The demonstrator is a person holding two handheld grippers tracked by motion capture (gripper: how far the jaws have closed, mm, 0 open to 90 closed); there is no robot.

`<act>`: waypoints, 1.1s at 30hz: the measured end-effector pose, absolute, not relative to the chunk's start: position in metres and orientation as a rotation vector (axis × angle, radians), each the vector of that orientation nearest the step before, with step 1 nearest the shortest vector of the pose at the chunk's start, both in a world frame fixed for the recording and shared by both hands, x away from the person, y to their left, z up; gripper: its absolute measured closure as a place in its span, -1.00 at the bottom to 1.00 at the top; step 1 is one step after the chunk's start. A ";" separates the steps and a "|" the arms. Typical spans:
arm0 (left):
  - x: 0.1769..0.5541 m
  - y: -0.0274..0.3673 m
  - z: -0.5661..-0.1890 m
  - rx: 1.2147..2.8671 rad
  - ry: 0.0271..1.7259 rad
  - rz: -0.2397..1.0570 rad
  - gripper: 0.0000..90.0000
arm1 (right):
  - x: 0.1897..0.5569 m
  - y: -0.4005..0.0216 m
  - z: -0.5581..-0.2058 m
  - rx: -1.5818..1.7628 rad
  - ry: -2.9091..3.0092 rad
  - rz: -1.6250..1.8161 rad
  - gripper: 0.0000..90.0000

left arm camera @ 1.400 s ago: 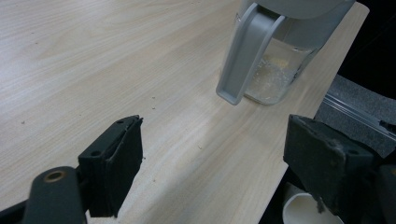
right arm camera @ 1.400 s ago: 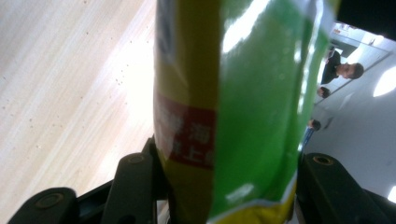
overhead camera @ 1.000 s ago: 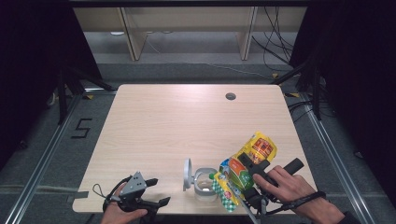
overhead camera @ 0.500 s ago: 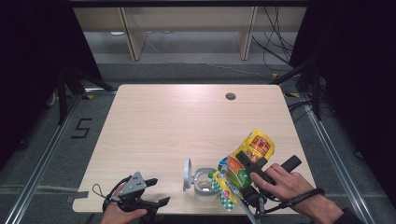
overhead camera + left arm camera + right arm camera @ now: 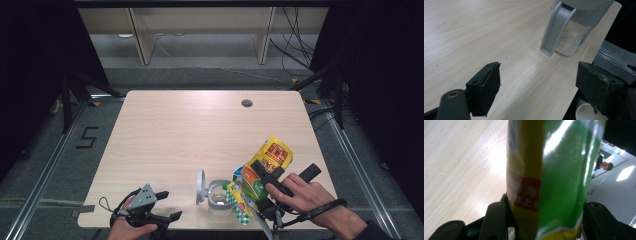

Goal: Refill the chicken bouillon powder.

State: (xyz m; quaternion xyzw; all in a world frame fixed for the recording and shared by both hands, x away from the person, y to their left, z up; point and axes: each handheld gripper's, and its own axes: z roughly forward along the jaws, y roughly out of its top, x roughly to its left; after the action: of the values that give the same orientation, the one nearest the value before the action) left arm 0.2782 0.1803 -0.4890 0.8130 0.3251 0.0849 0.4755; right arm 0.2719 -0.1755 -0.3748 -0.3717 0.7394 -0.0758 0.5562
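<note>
Desk (image 5: 200, 130): pale wood-grain top with rounded corners and a small round cable hole (image 5: 246, 103) near the far right edge; most of the surface bare, all items grouped at the near edge. Floor around it: grey, with a numeral 5 marking (image 5: 86, 137) to the left. Snack bag (image 5: 265, 165): glossy yellow, green and red packet, raised off the desk at a tilt on the near right, its lower end over the container; in the right gripper view the packet (image 5: 549, 177) stands between the two black jaws and hides most of what lies beyond. Right claw (image 5: 263, 176): held by the person's right hand (image 5: 300, 192), jaws pinching the snack bag from both sides. Clear container (image 5: 218, 197): small see-through jug-like vessel near the front edge, with a grey lid (image 5: 200, 186) swung upright at its left; the left gripper view shows a grey handle (image 5: 555, 27) and pale contents, possibly crumbs, though too blurred to tell. Left claw (image 5: 159, 212): at the near left corner in the person's left hand (image 5: 127, 231), jaws spread wide with nothing between them, just above the desk and aimed toward the container, well apart from it.
</note>
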 end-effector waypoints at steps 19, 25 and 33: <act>0.278 0.180 -0.489 1.987 0.796 0.212 -0.58 | 0.271 -0.174 -0.379 -0.900 1.733 -0.188 0.24; 0.278 0.180 -0.489 1.991 0.793 0.212 -0.58 | 0.271 -0.173 -0.379 -0.880 1.789 -0.191 0.24; 0.278 0.180 -0.489 1.989 0.795 0.213 -0.58 | 0.271 -0.172 -0.378 -0.864 1.797 -0.189 0.27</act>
State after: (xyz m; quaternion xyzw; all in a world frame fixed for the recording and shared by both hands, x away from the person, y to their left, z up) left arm 0.2781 0.1801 -0.4892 0.8133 0.3250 0.0872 0.4748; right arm 0.2710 -0.1725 -0.3777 -0.3635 0.7556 -0.0794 0.5391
